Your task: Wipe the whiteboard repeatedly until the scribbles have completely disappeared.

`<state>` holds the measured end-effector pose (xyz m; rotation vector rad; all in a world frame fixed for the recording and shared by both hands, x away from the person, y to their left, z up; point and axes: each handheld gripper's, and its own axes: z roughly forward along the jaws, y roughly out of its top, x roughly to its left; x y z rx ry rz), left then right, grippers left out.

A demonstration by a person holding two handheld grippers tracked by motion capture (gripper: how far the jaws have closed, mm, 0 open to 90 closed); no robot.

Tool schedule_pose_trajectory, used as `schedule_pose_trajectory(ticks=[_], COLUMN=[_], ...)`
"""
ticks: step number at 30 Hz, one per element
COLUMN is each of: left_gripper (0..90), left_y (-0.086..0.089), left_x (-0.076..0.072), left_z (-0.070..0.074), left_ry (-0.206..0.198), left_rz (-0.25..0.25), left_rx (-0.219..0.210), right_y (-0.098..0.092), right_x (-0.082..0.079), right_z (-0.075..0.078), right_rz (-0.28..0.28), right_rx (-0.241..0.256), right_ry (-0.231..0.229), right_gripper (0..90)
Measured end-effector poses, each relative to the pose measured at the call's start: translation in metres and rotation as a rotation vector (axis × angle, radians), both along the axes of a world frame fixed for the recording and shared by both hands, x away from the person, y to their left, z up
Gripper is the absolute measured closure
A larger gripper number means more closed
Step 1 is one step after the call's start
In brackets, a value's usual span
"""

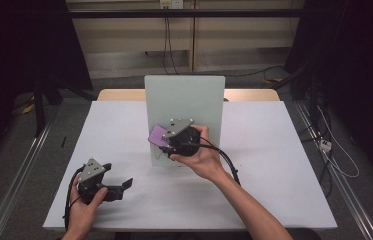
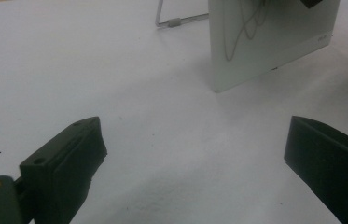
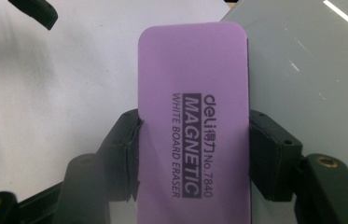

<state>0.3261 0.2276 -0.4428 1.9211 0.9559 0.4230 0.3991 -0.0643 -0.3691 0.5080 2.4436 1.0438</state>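
A small whiteboard (image 1: 189, 100) stands upright on a wire stand (image 2: 175, 21) in the middle of the table. Its lower part (image 2: 274, 46) carries a thin scribbled line. My right gripper (image 1: 166, 140) is held against the board's lower left and is shut on a purple magnetic whiteboard eraser (image 1: 158, 134). In the right gripper view the eraser (image 3: 192, 107) sits upright between both jaws, with the board (image 3: 311, 79) just behind it to the right. My left gripper (image 1: 118, 175) rests low near the table's front left, open, its jaws (image 2: 195, 158) wide apart over bare table.
The white table top (image 1: 274, 165) spreads around the board, with a wooden edge (image 1: 119, 94) at the back. Dark stands and cables (image 1: 324, 145) sit on the floor to both sides. The left gripper's fingers (image 3: 34, 11) appear far off in the right gripper view.
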Motion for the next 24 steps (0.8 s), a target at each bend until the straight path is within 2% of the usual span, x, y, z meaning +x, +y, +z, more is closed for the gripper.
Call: schedule_pose_trajectory(ticks=[1,4,8,13,16,20,24], left_gripper=[4.8,4.8,4.8,4.8,4.8,4.8,4.8], left_y=[0.000,0.001,0.001,-0.001,0.000,0.000,-0.001], left_x=[0.000,0.000,0.000,0.000,0.000,0.000,0.000], left_z=[0.000,0.000,0.000,0.000,0.000,0.000,0.000], left_ry=[0.002,-0.001,0.001,0.003,0.000,0.001,0.001], left_rz=[-0.001,0.003,-0.002,0.000,-0.002,0.000,0.000], left_rx=[0.002,-0.002,0.001,-0.001,0.003,0.002,-0.003], right_y=[-0.001,-0.004,-0.012,-0.007,-0.002,0.007,0.012], right_x=[0.000,0.002,0.008,0.013,0.012,0.007,0.004], right_z=[0.001,0.009,0.027,0.040,0.036,0.022,0.011], right_rz=[0.001,-0.006,-0.038,-0.052,-0.054,-0.034,-0.017], right_rx=[0.001,0.004,0.045,0.051,0.047,-0.005,-0.022], right_ry=[0.006,-0.019,-0.047,-0.074,-0.074,-0.057,-0.040], right_gripper=[41.6,41.6,41.6,41.6,41.6,41.5,41.5])
